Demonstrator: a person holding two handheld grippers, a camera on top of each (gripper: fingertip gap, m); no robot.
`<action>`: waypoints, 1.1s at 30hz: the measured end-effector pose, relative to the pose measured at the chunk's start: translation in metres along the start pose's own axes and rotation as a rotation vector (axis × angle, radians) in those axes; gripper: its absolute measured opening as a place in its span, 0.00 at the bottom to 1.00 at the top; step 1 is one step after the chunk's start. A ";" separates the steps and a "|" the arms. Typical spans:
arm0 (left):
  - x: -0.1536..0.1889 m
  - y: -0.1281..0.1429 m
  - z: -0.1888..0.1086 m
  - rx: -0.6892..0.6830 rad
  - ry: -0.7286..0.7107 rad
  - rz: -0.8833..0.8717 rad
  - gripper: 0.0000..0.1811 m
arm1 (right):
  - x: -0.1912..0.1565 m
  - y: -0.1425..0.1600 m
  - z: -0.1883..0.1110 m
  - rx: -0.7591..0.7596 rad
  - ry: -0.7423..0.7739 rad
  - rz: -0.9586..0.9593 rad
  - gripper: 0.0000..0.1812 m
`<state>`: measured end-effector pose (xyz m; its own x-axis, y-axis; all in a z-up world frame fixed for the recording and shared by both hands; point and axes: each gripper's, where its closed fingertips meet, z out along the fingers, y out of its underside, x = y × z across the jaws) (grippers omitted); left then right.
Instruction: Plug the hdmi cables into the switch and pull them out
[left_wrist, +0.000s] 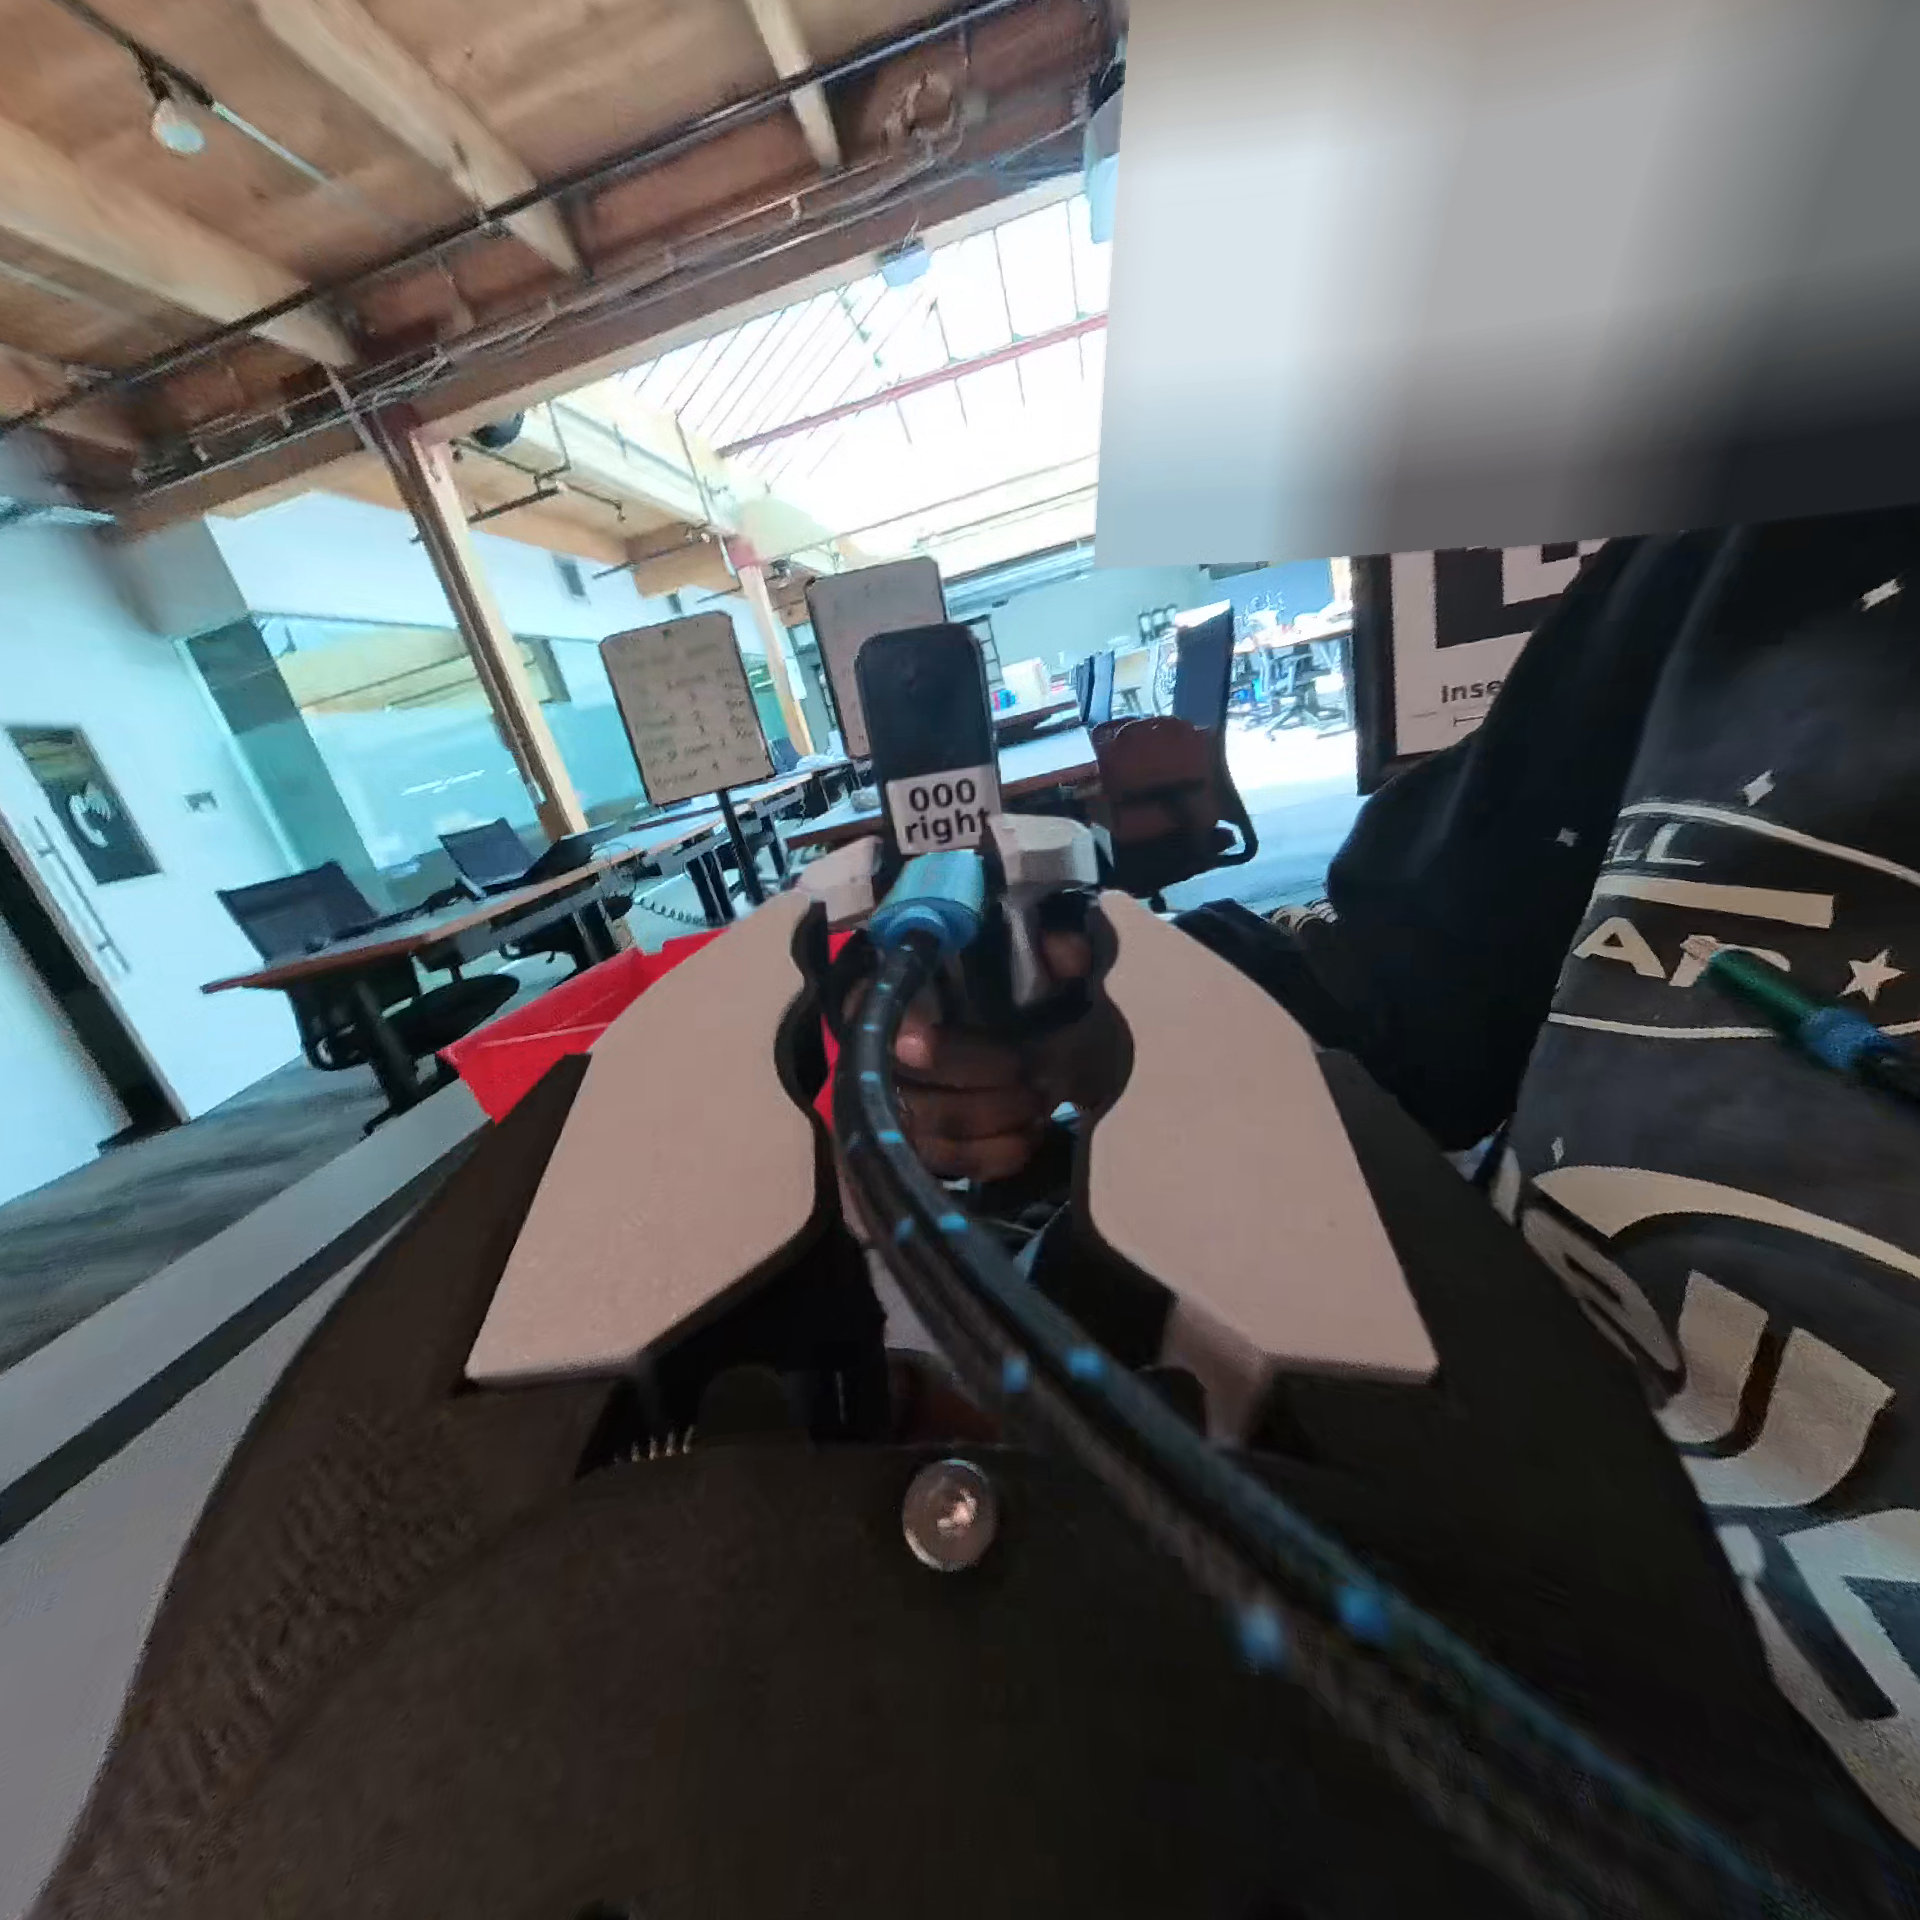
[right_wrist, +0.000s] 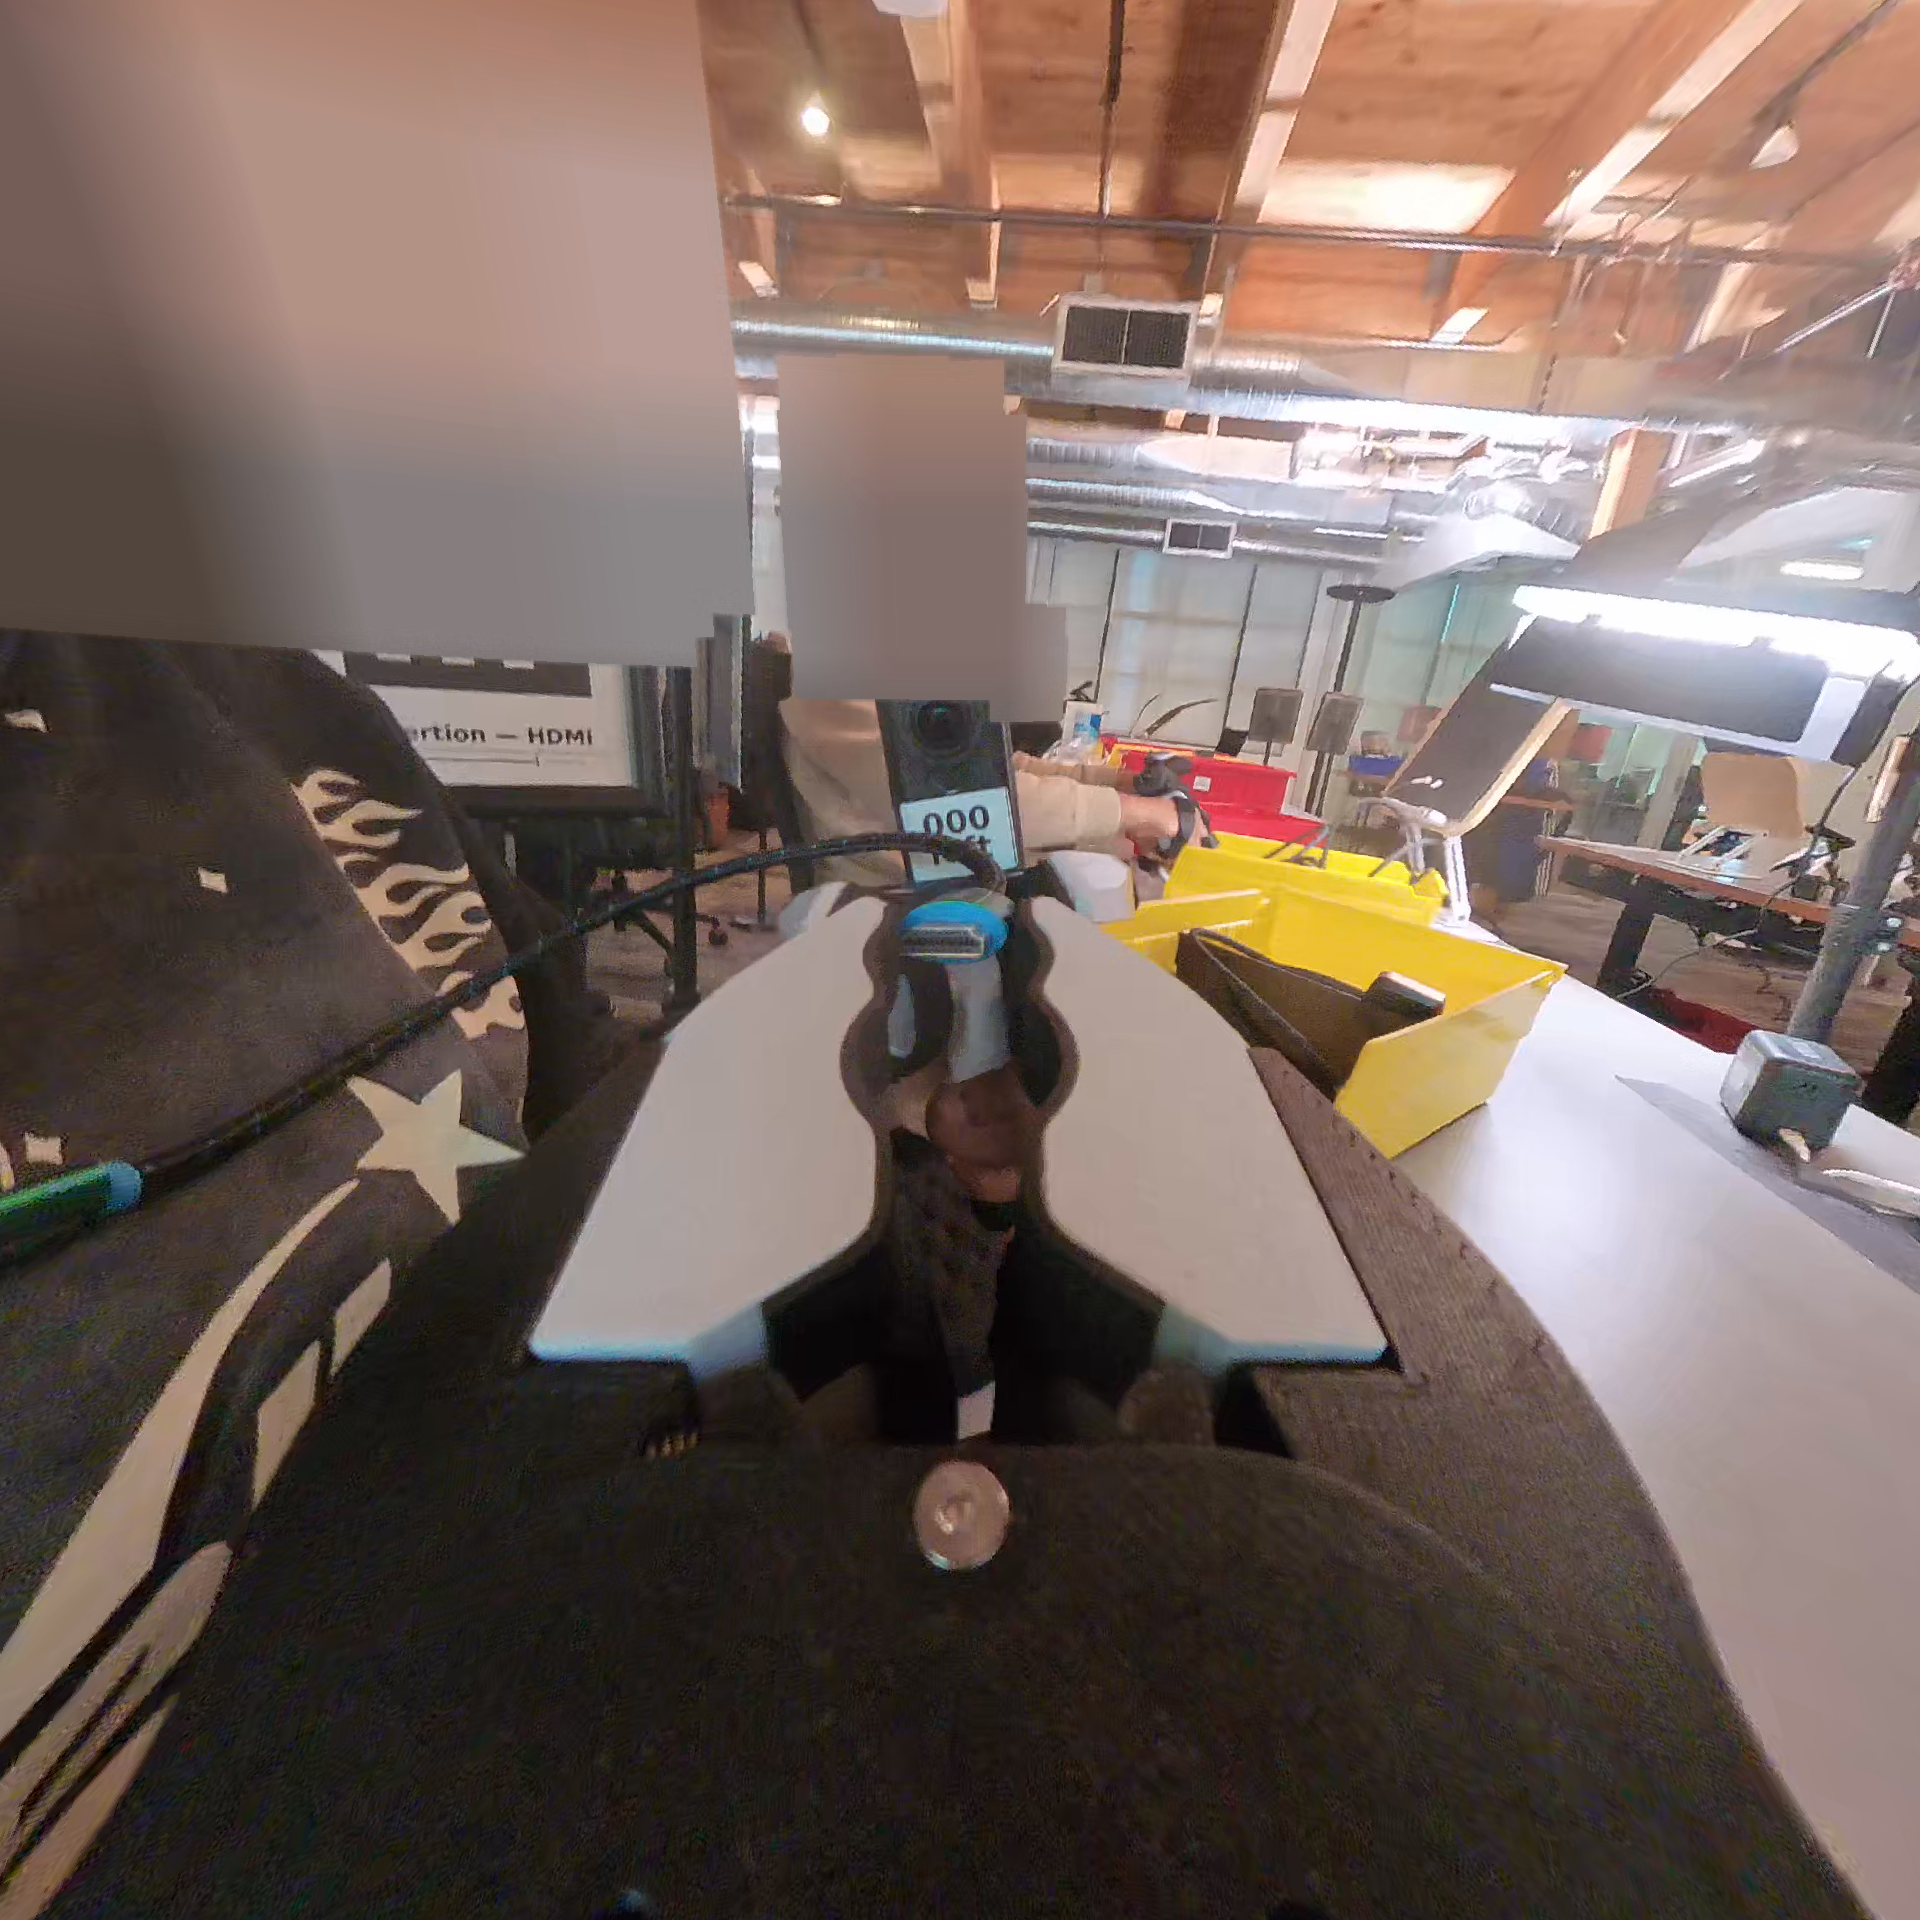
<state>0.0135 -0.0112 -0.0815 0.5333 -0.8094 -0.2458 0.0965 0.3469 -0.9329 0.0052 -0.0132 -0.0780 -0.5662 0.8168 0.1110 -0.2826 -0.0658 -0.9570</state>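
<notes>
A black braided hdmi cable (left_wrist: 1039, 1299) with blue-collared plug (right_wrist: 951, 935) hangs in mid-air, bending.

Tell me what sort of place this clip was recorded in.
Most likely an open-plan office or lab workspace in a converted industrial building: exposed wooden ceiling beams, rows of desks with office chairs, and yellow parts bins on a white worktable.

Cannot tell from either wrist view which gripper grips the blue HDMI plug (right_wrist: 954, 932), since both sets of fingertips meet around it. Cable (left_wrist: 1049, 1351) cut off at the lower right edge in the left view; its green-sleeved far end (right_wrist: 62, 1197) cut off at the left edge in the right. Switch (right_wrist: 1789, 1088) too small and blurred to make out ports.
</notes>
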 end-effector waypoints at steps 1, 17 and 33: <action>0.001 0.001 0.000 -0.002 0.004 -0.020 0.24 | -0.001 0.003 0.001 -0.011 -0.002 -0.016 0.11; 0.004 0.008 0.000 -0.015 0.015 -0.102 0.11 | -0.007 0.009 -0.005 -0.006 -0.041 0.015 0.12; 0.007 0.010 0.002 -0.036 0.039 -0.125 0.11 | -0.010 0.011 -0.007 -0.045 -0.021 -0.087 0.12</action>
<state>0.0194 -0.0122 -0.0925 0.4860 -0.8632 -0.1369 0.1295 0.2260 -0.9655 0.0134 -0.0179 -0.0912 -0.5575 0.8060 0.1991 -0.2968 0.0305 -0.9545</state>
